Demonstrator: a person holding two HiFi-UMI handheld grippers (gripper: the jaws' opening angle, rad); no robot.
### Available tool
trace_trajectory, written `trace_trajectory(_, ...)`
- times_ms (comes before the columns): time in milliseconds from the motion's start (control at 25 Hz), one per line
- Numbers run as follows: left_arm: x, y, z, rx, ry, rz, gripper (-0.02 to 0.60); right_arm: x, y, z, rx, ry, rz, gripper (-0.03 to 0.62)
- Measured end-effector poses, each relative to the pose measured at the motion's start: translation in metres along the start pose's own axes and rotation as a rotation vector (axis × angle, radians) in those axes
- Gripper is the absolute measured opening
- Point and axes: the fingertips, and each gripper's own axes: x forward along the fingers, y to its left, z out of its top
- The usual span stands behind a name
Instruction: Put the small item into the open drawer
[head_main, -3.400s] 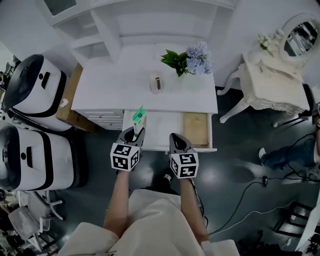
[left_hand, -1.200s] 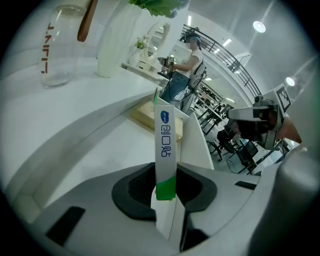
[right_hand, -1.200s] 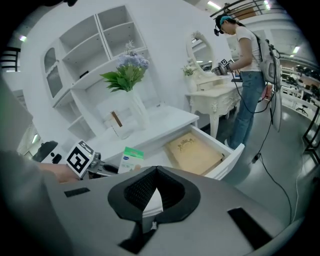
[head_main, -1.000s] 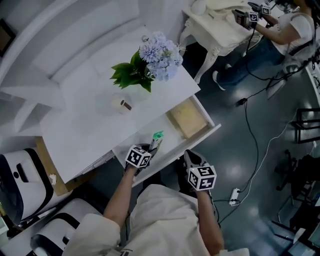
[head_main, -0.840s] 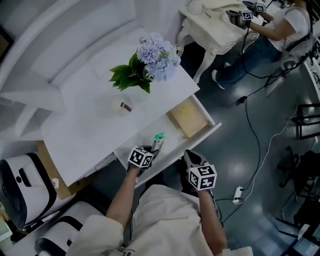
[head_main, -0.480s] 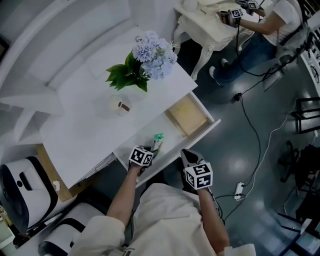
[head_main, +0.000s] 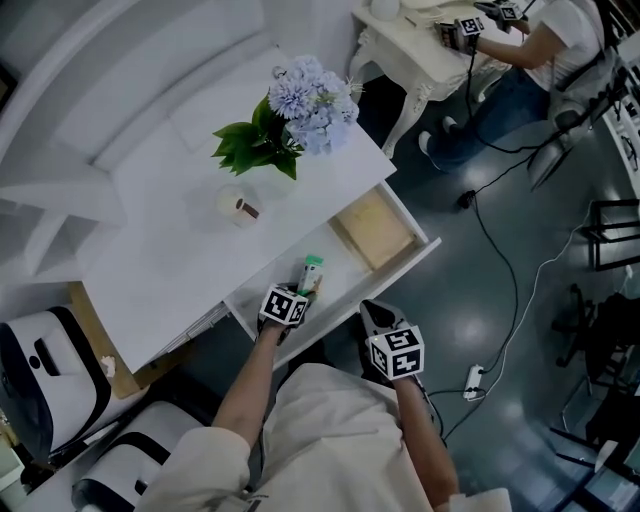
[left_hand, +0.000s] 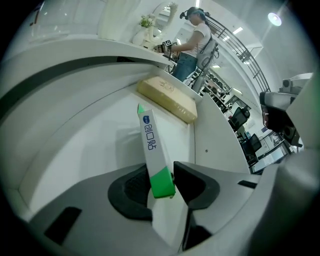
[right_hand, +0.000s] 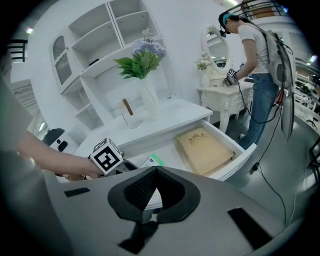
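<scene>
The small item (head_main: 311, 272) is a slim white box with a green end. It lies inside the open drawer (head_main: 392, 283) of the white desk, its far end resting on the drawer floor (left_hand: 95, 135). In the left gripper view the box (left_hand: 150, 145) has its green end between the jaws of my left gripper (left_hand: 161, 182), which are opening and no longer clamp it. In the head view my left gripper (head_main: 305, 290) reaches over the drawer's front edge. My right gripper (head_main: 372, 315) hangs just outside the drawer front, shut and empty (right_hand: 156, 172).
A flat tan box (head_main: 375, 230) fills the drawer's right end. On the desk top stand a vase of blue flowers (head_main: 290, 110) and a small jar (head_main: 238, 207). A person (head_main: 540, 40) works at another table, far right. White machines (head_main: 40, 370) sit left; a cable (head_main: 500, 260) crosses the floor.
The left gripper has carried the box lower and deeper into the drawer, and the box now lies flatter. The right gripper has barely moved.
</scene>
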Motion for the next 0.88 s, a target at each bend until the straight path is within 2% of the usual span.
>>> trace_trajectory(200, -0.001, 0.005, 0.0, 0.05, 0.004, 0.076, 0.183, -0.003, -0.006, 0.001, 0.058, -0.017, 0.001, 0.026)
trace_trajectory(480, 0.003, 0.012, -0.003, 0.039, -0.017, 0.098, 0.206, -0.005, -0.008, 0.002, 0.078, -0.025, 0.0, 0.025)
trace_trajectory(880, 0.006, 0.015, -0.003, 0.077, 0.006, 0.155, 0.241, -0.007, -0.013, 0.002, 0.092, -0.029, 0.007, 0.026)
